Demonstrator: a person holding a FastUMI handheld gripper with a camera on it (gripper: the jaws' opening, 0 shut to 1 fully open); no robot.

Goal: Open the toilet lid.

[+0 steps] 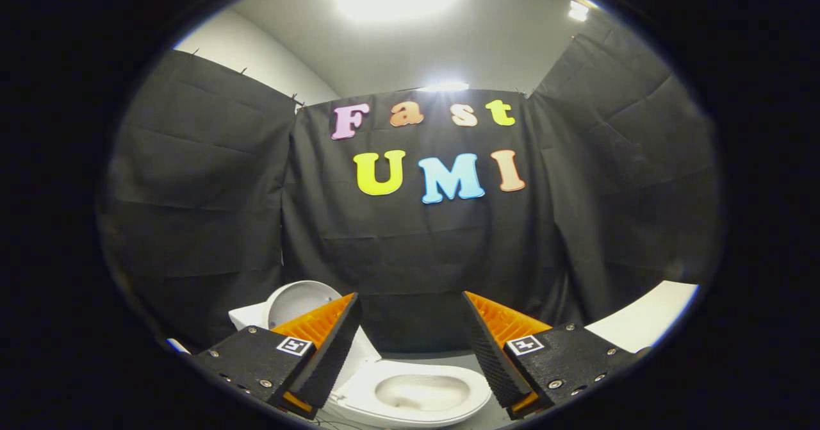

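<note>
1. Hovering above the toilet (pixel 410 395), the gripper (pixel 410 334) points toward the booth's black cloth wall (pixel 410 257), its fingers spread wide with nothing between them.
2. Standing upright behind the left finger, the toilet lid (pixel 291 302) leans back against the tank, and the bowl lies uncovered below and between the fingers.
3. Judging by this view, the lid is already raised and little or nothing remains.

cloth-walled booth (pixel 410 270) with a toilet (pixel 416 395)
</note>
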